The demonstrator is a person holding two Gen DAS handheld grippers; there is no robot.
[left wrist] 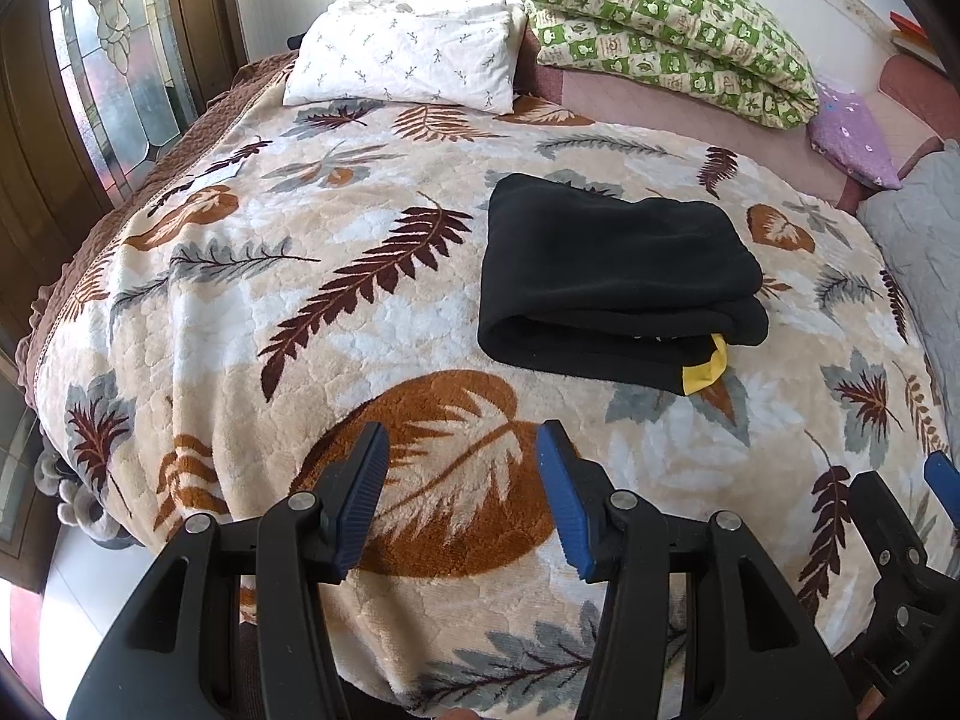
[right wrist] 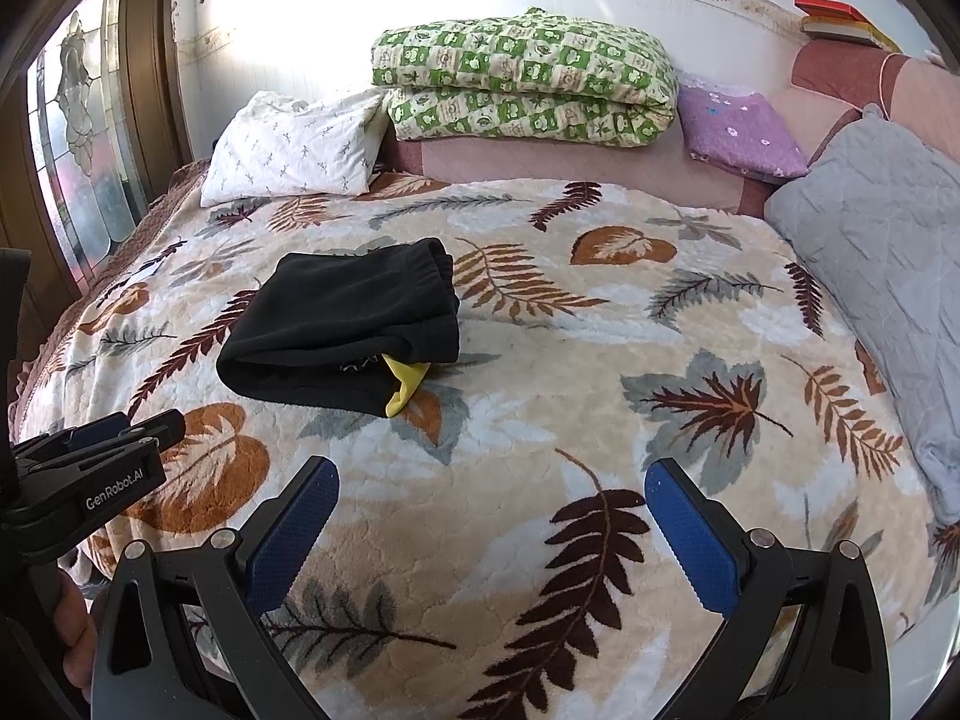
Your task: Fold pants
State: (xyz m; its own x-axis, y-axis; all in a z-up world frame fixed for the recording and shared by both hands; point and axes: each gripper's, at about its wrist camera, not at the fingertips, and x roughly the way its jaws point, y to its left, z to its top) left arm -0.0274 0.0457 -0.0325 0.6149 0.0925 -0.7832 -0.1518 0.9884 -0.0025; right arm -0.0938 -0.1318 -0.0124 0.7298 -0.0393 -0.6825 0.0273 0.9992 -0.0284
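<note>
The black pants [left wrist: 612, 276] lie folded in a compact stack on the leaf-patterned blanket [left wrist: 312, 324], with a yellow tab [left wrist: 705, 372] sticking out at the near right corner. They also show in the right wrist view [right wrist: 348, 324], with the yellow tab [right wrist: 403, 384] at the front. My left gripper [left wrist: 462, 480] is open and empty, held over the blanket short of the pants. My right gripper [right wrist: 492, 516] is open and empty, near the bed's front edge, right of the pants. The left gripper shows at the left edge of the right wrist view [right wrist: 90, 456].
A white pillow [left wrist: 408, 48], a folded green checked quilt [left wrist: 666, 30] and a purple cushion [left wrist: 852, 138] lie at the head of the bed. A grey quilted cover [right wrist: 882, 252] lies along the right side. A stained-glass door [left wrist: 114, 72] stands left.
</note>
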